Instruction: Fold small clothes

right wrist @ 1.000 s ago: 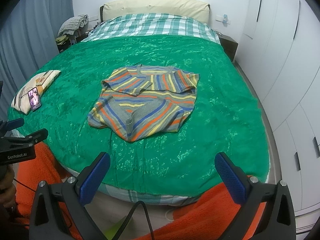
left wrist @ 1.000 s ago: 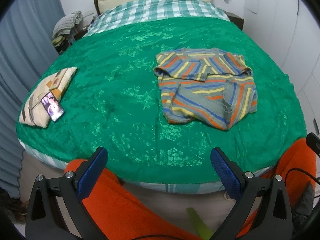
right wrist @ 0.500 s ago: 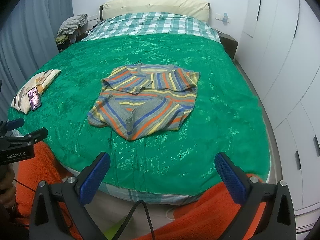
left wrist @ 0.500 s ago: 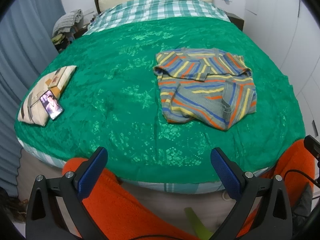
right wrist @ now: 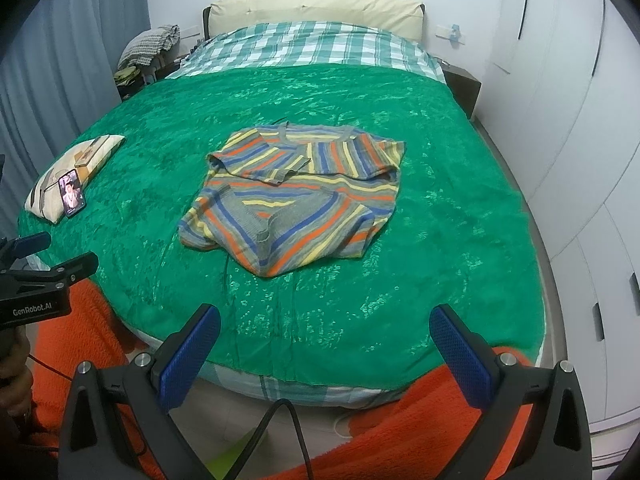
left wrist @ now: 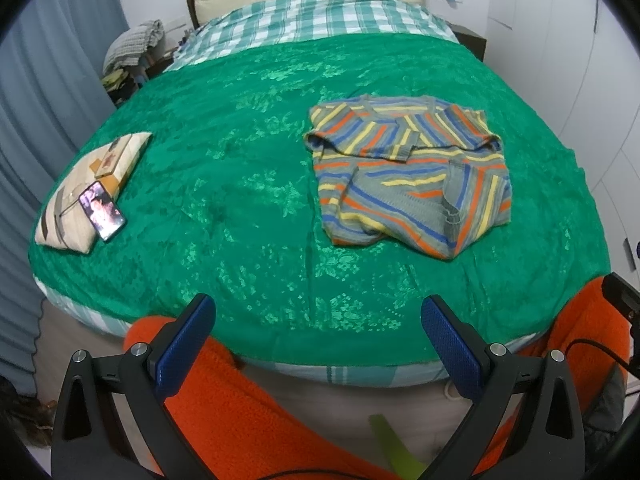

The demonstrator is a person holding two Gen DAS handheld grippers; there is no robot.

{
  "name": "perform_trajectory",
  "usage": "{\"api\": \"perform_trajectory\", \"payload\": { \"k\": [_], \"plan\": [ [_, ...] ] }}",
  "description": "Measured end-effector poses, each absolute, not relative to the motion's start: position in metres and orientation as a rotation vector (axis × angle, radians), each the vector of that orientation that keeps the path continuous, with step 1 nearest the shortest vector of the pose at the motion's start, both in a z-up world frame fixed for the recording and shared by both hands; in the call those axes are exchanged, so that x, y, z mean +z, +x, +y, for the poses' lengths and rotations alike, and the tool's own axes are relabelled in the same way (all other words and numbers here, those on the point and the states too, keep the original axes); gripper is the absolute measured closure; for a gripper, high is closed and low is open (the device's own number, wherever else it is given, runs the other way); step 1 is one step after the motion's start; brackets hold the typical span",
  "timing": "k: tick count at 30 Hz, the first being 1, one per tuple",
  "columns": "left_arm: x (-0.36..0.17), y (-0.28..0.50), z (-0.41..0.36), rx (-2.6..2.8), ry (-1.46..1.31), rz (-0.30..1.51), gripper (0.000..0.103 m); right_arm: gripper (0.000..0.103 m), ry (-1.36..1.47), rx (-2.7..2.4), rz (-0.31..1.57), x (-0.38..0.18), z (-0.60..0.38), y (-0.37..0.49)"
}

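Both wrist cameras sit just behind their own jaws at the foot of the bed, well back from it, looking forward and slightly down toward the headboard (right wrist: 316, 10). From the left gripper (left wrist: 316, 344) the striped sweater (left wrist: 408, 176) lies ahead and right of the claw, the phone (left wrist: 102, 210) far left. From the right gripper (right wrist: 324, 352) the same sweater (right wrist: 296, 200) lies ahead, slightly left; both views share the green bedspread (right wrist: 440, 168), the cushion (right wrist: 72, 168) and the phone (right wrist: 71, 193).
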State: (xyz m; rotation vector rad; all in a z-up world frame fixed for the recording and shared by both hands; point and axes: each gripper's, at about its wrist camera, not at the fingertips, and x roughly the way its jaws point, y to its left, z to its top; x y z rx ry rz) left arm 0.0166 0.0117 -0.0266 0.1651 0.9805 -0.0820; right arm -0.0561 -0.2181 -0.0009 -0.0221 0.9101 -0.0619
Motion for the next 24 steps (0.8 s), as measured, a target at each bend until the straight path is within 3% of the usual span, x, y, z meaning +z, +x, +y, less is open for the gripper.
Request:
{"api": "perform_trajectory", "payload": {
  "k": [24],
  "plan": [
    [-0.0264,0.0176,0.0113,-0.084,0.164,0.987,0.000,0.000,-0.031,-0.045,0.921,-0.0039,-0.2109,-0.0525]
  ]
}}
